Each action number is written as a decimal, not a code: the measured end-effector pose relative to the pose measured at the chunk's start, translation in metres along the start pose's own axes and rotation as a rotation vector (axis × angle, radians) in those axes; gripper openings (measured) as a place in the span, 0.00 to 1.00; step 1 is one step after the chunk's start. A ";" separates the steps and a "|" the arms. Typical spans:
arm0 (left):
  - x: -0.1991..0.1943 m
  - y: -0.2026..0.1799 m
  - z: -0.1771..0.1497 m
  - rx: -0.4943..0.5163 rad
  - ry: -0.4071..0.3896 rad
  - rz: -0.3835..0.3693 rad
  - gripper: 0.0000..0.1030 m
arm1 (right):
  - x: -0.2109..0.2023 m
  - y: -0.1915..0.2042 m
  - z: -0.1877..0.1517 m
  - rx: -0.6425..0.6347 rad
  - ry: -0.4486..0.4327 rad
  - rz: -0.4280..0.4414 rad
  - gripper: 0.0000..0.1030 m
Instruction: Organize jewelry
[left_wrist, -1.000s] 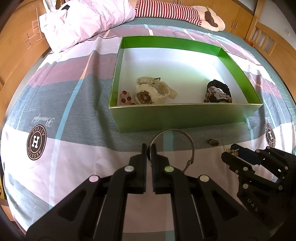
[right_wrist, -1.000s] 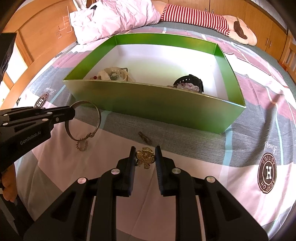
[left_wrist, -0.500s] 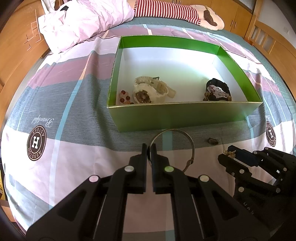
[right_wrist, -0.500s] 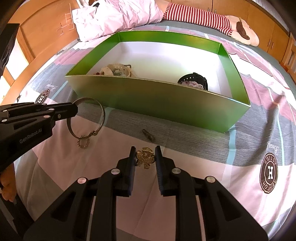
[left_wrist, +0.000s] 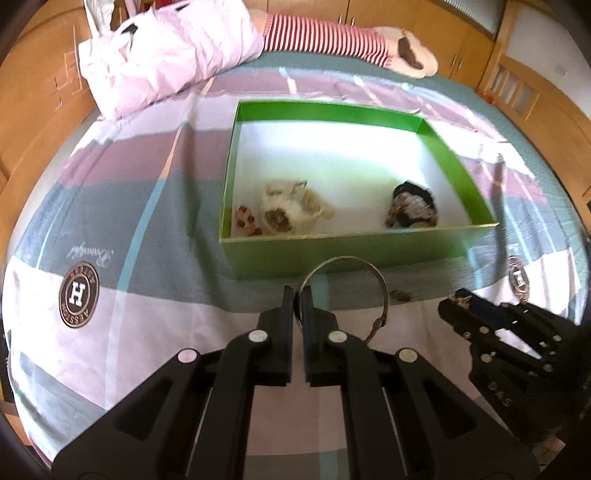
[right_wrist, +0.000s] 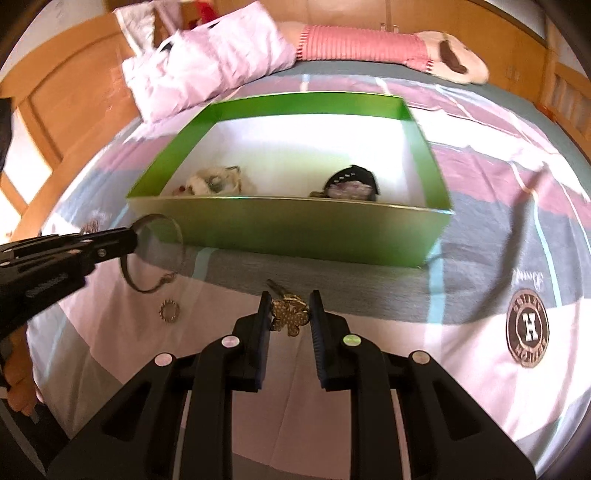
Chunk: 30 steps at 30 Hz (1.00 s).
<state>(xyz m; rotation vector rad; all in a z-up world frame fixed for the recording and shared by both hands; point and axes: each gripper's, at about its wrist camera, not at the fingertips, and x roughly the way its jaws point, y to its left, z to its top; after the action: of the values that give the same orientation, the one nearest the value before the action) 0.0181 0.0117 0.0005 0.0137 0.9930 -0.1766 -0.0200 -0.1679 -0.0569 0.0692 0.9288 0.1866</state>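
box contents (left_wrist: 280, 214) blurred — unidentifiable, small dark piece (left_wrist: 402, 294) on bedspread too small

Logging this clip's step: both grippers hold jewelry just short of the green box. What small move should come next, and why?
Probably carry the bangle, clamped in the left gripper, forward over the box wall. The right gripper grips the gold charm, and both sit just short of that wall.

1 green box (left_wrist: 332, 254) holding 3 jewelry pieces, 1 bangle (left_wrist: 347, 284), 1 gold brooch (right_wrist: 290, 315), 1 gear-shaped ring (right_wrist: 170, 312), 2 grippers.
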 end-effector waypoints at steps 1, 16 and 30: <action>-0.004 -0.001 0.001 0.002 -0.010 -0.004 0.04 | 0.000 -0.002 -0.002 0.013 0.001 -0.006 0.20; -0.017 -0.010 0.004 0.018 -0.033 -0.042 0.04 | -0.005 0.016 -0.006 0.044 0.034 -0.078 0.20; -0.020 -0.010 0.003 0.012 -0.035 -0.043 0.04 | 0.009 0.037 -0.013 0.027 0.060 -0.061 0.20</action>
<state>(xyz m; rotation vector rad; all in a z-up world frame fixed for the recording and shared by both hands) 0.0086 0.0042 0.0197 0.0004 0.9578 -0.2214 -0.0302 -0.1305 -0.0664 0.0605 0.9924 0.1198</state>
